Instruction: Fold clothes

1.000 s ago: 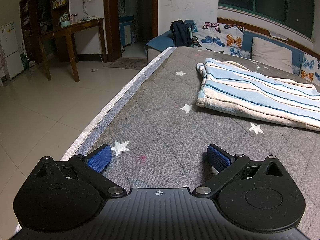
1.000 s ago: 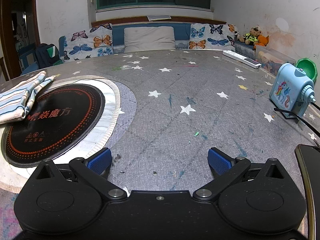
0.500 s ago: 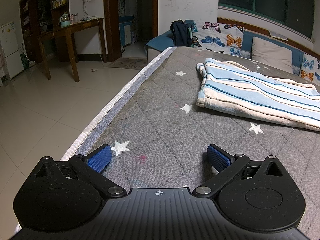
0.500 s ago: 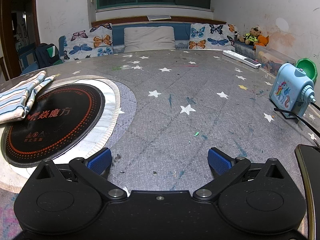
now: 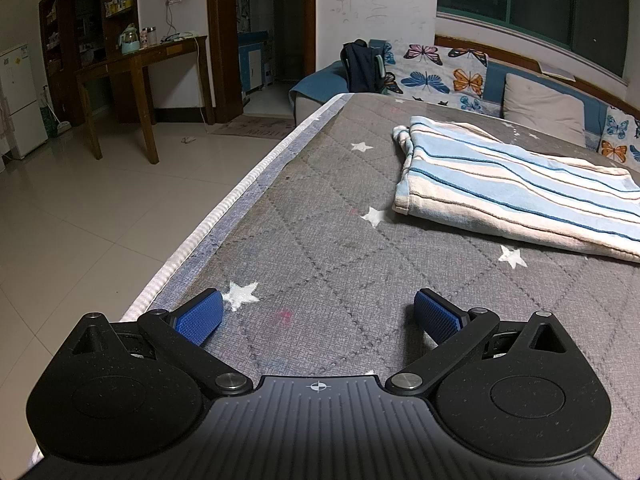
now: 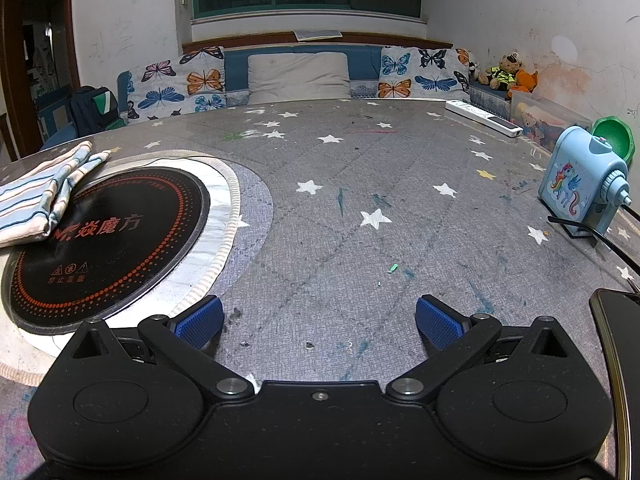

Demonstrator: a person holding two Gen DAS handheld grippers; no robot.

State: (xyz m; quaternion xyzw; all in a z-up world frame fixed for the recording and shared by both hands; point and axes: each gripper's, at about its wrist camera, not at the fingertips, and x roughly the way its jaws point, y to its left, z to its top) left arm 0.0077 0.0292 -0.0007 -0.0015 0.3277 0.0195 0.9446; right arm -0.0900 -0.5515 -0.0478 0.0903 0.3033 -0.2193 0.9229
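Holding both grippers low over the grey star-printed table cover (image 5: 336, 240), you have nothing in either one. Your left gripper (image 5: 318, 314) has its blue pads (image 5: 200, 316) spread wide, with only bare cover and a white star between them. It sits near the table's left edge, just inside the pale striped trim (image 5: 224, 216). The folded striped garment (image 5: 516, 192) lies ahead and to the right of that gripper, well apart from the fingers, flat on the cover with its blue, white and cream bands running across.

Your right gripper (image 6: 320, 322) is likewise released, pads (image 6: 438, 322) far apart above stained cover. From this view the same striped garment (image 6: 44, 196) rests at far left, its near corner overlapping the black round induction cooktop (image 6: 104, 240) set into the table. A blue unicorn pencil sharpener (image 6: 580, 188) stands at the right edge, a white power strip (image 6: 484, 118) farther back, and a dark phone (image 6: 620, 364) touches the frame's lower right.
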